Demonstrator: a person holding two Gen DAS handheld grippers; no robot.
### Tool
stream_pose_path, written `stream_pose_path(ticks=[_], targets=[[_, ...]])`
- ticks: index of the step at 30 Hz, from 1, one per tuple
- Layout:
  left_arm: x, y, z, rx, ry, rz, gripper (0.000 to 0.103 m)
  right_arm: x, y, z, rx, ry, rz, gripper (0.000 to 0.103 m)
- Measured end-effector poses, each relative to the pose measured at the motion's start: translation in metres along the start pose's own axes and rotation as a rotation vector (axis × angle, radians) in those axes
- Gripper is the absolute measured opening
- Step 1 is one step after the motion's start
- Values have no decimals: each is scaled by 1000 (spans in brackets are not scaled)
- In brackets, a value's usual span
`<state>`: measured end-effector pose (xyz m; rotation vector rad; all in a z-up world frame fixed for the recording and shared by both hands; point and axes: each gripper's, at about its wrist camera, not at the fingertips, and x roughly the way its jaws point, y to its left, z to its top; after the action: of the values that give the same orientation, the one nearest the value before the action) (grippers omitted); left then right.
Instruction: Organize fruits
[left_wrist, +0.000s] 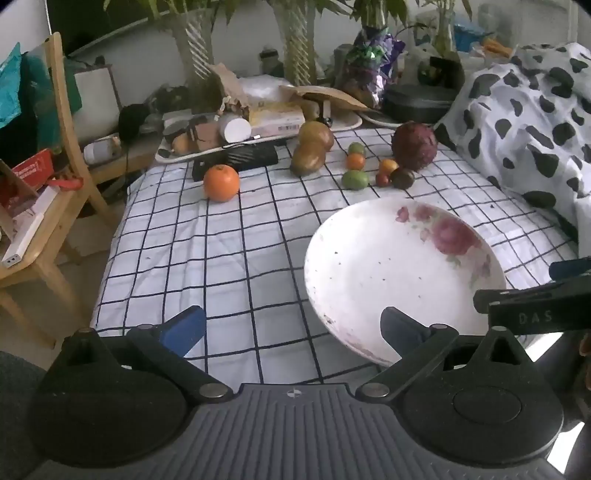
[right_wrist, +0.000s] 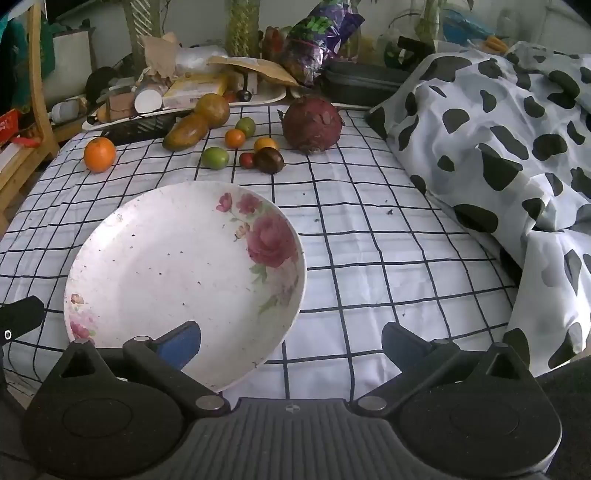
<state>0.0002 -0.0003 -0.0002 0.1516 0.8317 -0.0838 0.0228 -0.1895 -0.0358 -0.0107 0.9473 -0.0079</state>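
A white plate (left_wrist: 373, 269) (right_wrist: 155, 266) with pink roses lies empty on the checked cloth. Beyond it the fruit lies loose: a big orange (left_wrist: 221, 183) (right_wrist: 99, 154) at the left, two mangoes (left_wrist: 308, 159) (right_wrist: 186, 132), several small green, orange, red and dark fruits (left_wrist: 355, 180) (right_wrist: 215, 158), and a large dark red round one (left_wrist: 414, 146) (right_wrist: 312, 124). My left gripper (left_wrist: 293, 328) hovers open over the cloth's near edge, its right finger above the plate's rim. Equally wide open, my right gripper (right_wrist: 291, 341) has its left finger over the plate's near rim. Neither holds anything.
A cluttered tray (left_wrist: 258, 138) with boxes and a black case (left_wrist: 236, 159) stand behind the fruit. A cow-print quilt (left_wrist: 524, 122) (right_wrist: 498, 147) is heaped along the right. A wooden chair (left_wrist: 55, 206) stands left of the bed. Potted plants line the back.
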Motion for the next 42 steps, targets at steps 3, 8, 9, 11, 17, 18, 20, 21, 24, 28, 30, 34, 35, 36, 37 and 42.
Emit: stream_pose_path(ticks=[3, 8, 9, 11, 17, 18, 20, 21, 24, 28, 30, 34, 35, 36, 37, 42], targets=[[3, -1, -6, 5, 1, 0, 103, 0, 0, 0, -1, 12, 1, 103], [1, 2, -14, -4, 3, -14, 103, -1, 0, 0, 2, 8, 4, 103], [5, -1, -4, -4, 30, -16, 103, 0, 0, 0, 2, 8, 4, 103], [7, -1, -2, -5, 42, -21, 103, -1, 0, 1, 2, 7, 3, 103], [9, -2, -3, -1, 46, -36, 103, -1, 0, 1, 2, 8, 5, 103], [9, -2, -4, 0, 45, -38, 103, -1, 0, 1, 2, 8, 5, 103], [7, -2, -3, 6, 45, -45, 103, 0, 0, 1, 2, 10, 3, 103], [7, -3, -3, 10, 44, -43, 103, 0, 0, 1, 1, 10, 4, 103], [8, -4, -3, 16, 45, -33, 103, 0, -1, 1, 2, 9, 4, 103], [8, -4, -4, 16, 45, -34, 103, -1, -1, 1, 3, 10, 3, 103], [8, -4, -5, 18, 48, -34, 103, 0, -1, 1, 6, 10, 2, 103], [8, -4, -4, 24, 52, -35, 103, 0, -1, -1, 8, 11, 2, 103], [8, -4, -5, 24, 53, -36, 103, 0, -1, -1, 8, 11, 1, 103], [8, -4, -5, 24, 53, -35, 103, 0, -1, 0, 8, 12, 1, 103], [8, -4, -5, 24, 53, -35, 103, 0, -1, 0, 8, 12, 1, 103], [9, -4, -4, 17, 53, -45, 103, 1, -1, 0, 9, 12, -6, 103]])
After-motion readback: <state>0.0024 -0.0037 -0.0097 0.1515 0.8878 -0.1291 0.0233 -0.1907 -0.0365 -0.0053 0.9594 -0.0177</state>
